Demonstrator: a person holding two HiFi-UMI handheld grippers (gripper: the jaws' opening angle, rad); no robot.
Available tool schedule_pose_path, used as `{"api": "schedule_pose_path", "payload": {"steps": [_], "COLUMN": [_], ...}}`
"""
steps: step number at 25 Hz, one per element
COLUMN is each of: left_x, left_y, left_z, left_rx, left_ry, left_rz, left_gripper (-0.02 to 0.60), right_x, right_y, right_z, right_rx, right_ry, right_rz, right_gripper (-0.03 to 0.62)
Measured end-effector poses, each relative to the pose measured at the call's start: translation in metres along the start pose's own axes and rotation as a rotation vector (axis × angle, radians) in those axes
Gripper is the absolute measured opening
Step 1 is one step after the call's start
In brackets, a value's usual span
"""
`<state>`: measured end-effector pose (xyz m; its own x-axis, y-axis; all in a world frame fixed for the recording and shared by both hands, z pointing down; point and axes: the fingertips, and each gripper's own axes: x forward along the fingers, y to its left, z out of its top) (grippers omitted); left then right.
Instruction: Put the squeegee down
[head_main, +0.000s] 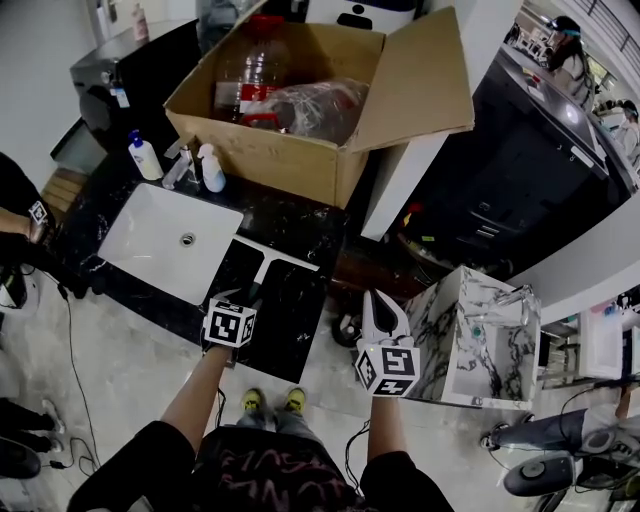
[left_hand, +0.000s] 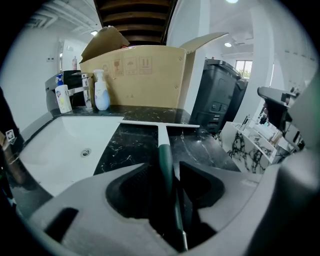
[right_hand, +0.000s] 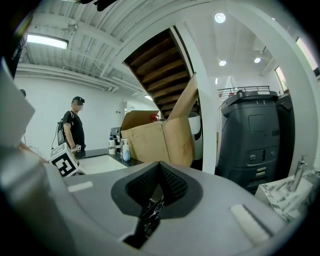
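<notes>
The squeegee (head_main: 268, 262) lies on the black marble counter (head_main: 300, 310), its white blade (left_hand: 160, 125) across the far end and its green handle (left_hand: 165, 159) pointing back at me. My left gripper (head_main: 248, 292) stands open around the handle's near end, and in the left gripper view (left_hand: 164, 169) a dark gap shows on each side between pad and handle. My right gripper (head_main: 380, 302) hangs off the counter's right edge, apart from the squeegee. It is shut (right_hand: 160, 167) with nothing between its pads.
A white sink basin (head_main: 150, 245) lies left of the squeegee, with a faucet (head_main: 180, 165) and soap bottles (head_main: 145, 155) behind it. A big open cardboard box (head_main: 290, 150) stands at the back. A marble-patterned box (head_main: 470, 330) sits low at right. A person (right_hand: 75, 127) stands far left.
</notes>
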<state>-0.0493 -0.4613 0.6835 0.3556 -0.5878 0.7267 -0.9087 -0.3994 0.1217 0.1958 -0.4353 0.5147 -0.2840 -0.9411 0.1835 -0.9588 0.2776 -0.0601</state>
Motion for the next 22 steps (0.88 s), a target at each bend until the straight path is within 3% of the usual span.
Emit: {"api": "schedule_pose_path", "payload": {"steps": [10,15,22], "left_x": [-0.047,-0.076,-0.109], "left_y": [0.008,0.022,0.03], "left_z": [0.025,0.033,0.047], "left_rx": [0.032,-0.008,0.035], "left_ry": [-0.123,-0.199,-0.287], "left_rz": [-0.021,-0.013,-0.015], "left_gripper": [0.178,0.105,0.016], "right_x": [-0.008,-0.016,-0.019], "right_y": [0.024,0.035,0.054], "right_z": [0.018,0.023,0.033], "right_rx": [-0.014,-0.016,-0.039], "right_ry": [-0.022,-0.028,-0.047], "right_rz": [-0.016,-0.027,-0.018], "right_gripper": [0.011,0.011,0.011]}}
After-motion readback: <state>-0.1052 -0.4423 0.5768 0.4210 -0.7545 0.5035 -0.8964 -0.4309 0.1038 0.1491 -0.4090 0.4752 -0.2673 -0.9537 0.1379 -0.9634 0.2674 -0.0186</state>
